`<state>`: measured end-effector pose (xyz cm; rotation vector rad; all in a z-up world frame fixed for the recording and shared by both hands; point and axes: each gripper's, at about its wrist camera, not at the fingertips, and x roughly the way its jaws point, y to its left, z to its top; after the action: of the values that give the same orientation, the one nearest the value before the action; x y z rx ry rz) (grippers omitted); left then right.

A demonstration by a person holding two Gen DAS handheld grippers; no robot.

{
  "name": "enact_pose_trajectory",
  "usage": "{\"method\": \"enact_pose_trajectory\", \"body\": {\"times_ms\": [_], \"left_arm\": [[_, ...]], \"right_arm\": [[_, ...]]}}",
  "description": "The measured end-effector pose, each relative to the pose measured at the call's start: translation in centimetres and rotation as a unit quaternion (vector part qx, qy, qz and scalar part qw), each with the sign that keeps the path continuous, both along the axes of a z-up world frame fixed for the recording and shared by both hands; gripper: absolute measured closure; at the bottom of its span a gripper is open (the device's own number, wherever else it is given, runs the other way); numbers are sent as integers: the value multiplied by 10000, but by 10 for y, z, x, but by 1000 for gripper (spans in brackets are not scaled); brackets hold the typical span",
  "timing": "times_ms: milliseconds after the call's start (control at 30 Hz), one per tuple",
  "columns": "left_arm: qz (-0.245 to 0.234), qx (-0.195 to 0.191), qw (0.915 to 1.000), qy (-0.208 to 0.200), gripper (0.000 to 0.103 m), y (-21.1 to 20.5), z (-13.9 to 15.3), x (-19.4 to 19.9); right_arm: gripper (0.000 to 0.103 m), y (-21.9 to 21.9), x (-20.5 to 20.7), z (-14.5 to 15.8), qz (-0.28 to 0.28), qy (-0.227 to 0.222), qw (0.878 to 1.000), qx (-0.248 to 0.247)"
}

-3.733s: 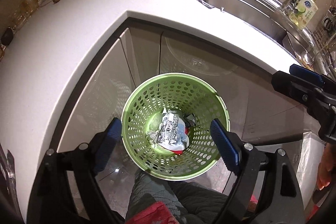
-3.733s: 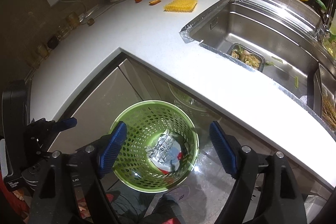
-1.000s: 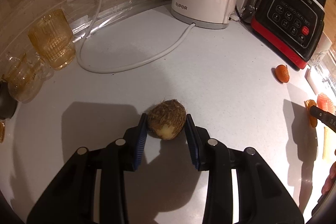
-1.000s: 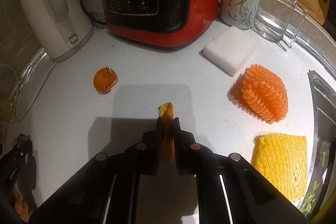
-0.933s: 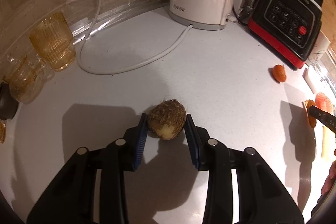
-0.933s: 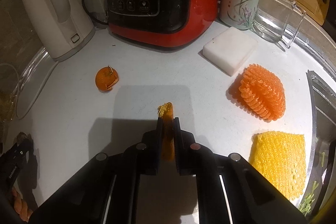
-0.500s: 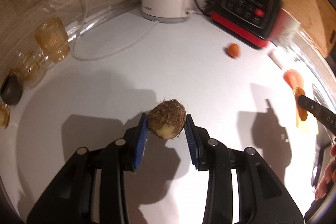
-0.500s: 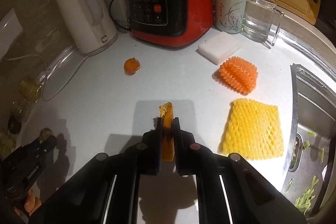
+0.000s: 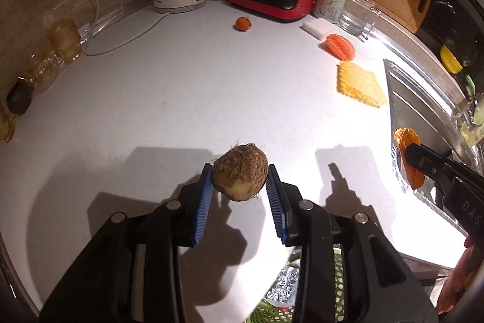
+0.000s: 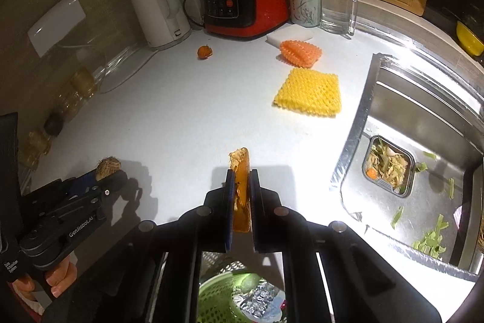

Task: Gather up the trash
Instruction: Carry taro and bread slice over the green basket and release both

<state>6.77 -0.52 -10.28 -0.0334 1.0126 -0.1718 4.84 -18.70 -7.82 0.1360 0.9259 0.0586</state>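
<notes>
My left gripper (image 9: 239, 182) is shut on a hairy brown taro root (image 9: 240, 173), held above the white counter (image 9: 181, 99). It also shows in the right wrist view (image 10: 104, 171) at the left. My right gripper (image 10: 241, 186) is shut on an orange peel strip (image 10: 241, 171); it also shows in the left wrist view (image 9: 408, 153). A green perforated trash basket (image 10: 220, 298) with crumpled foil (image 10: 257, 301) sits below the counter edge, partly hidden behind the fingers. A small orange peel piece (image 10: 204, 51) lies near the blender.
A white kettle (image 10: 157, 11), red blender (image 10: 245, 2), mug (image 10: 304, 2) and glass (image 10: 335, 8) stand at the back. Orange (image 10: 299, 49) and yellow (image 10: 310, 93) foam nets lie on the counter. The sink (image 10: 423, 126) with food scraps is at the right. Amber glasses (image 9: 65, 41) stand at the left.
Both grippers have pulled back from the counter's rear toward its front edge, each still holding its item. The green basket has come into view below them.
</notes>
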Motion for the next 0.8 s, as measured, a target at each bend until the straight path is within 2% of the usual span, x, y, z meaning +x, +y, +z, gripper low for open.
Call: {"method": "enact_pose_trajectory", "body": {"times_ms": [467,800], "left_arm": [[-251,123,9996,89,68,-52,5,-135],[-418,197,9986,265,68,-79,-10,-197]], "right_arm": [[93,-22,-143,-6,273,119,9995,136],[93,-35,-199,-10,318,147,9992,168]]}}
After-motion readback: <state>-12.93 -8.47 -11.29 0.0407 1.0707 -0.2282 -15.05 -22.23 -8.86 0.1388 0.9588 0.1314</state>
